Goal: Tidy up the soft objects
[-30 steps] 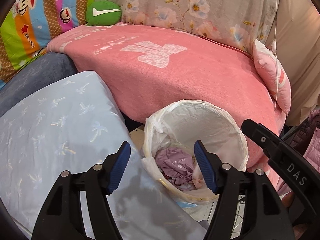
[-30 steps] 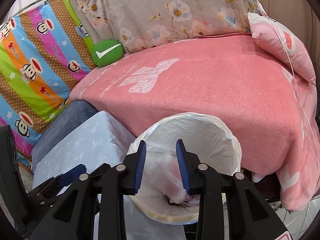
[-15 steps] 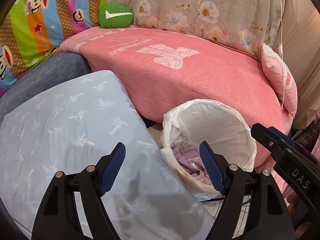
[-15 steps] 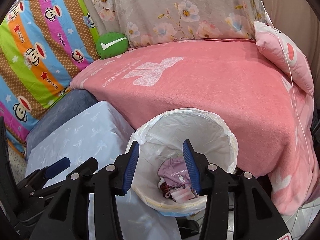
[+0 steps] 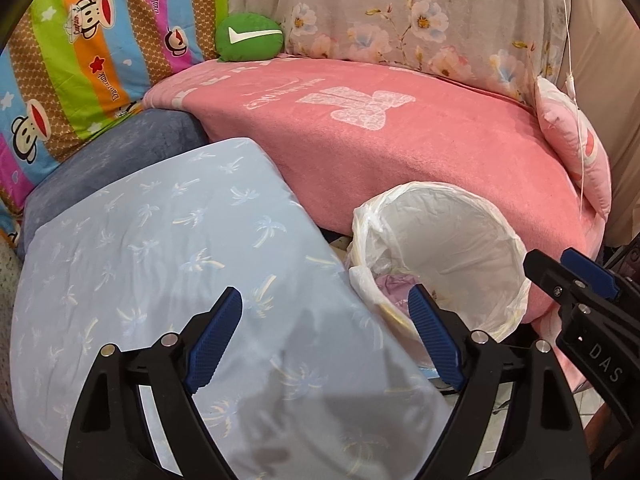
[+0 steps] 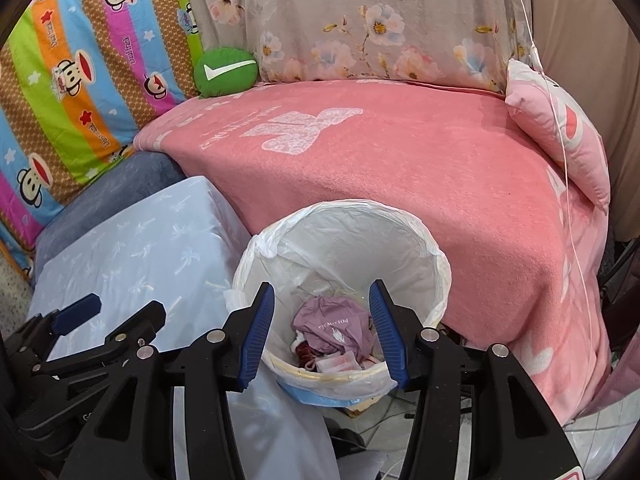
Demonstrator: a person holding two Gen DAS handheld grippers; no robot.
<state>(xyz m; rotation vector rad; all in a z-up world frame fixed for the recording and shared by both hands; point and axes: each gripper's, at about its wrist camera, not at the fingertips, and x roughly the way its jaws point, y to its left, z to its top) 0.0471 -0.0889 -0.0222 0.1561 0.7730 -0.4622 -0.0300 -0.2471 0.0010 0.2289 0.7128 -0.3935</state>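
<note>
A light blue cushion with a palm-tree print (image 5: pixel 168 264) (image 6: pixel 140 240) lies in front of the pink-covered sofa seat (image 5: pixel 400 148) (image 6: pixel 400 168). My left gripper (image 5: pixel 326 316) hovers over the cushion's right edge, jaws opening, nothing between them. A bin lined with a white bag (image 5: pixel 448 256) (image 6: pixel 344 240) stands beside the cushion and holds a crumpled mauve bag (image 6: pixel 332 328) and scraps. Above the bin my right gripper (image 6: pixel 322 312) is opening, empty. A green round cushion with a white tick (image 5: pixel 249 37) (image 6: pixel 225 72) rests at the sofa's back left. A pink pillow (image 5: pixel 576 152) (image 6: pixel 560 128) leans at the right end.
A striped monkey-print cover (image 5: pixel 80 52) drapes the left arm, a floral cover (image 5: pixel 400 16) the backrest. A blue-grey cushion (image 5: pixel 120 152) sits behind the light blue one. A thin white cord (image 6: pixel 560 120) hangs at the right. Tiled floor (image 6: pixel 592 432) shows at lower right.
Both grippers' jaws have widened and both views have drifted left. A pale plastic piece between the right jaws a second ago is gone; the mauve bag in the bin now shows.
</note>
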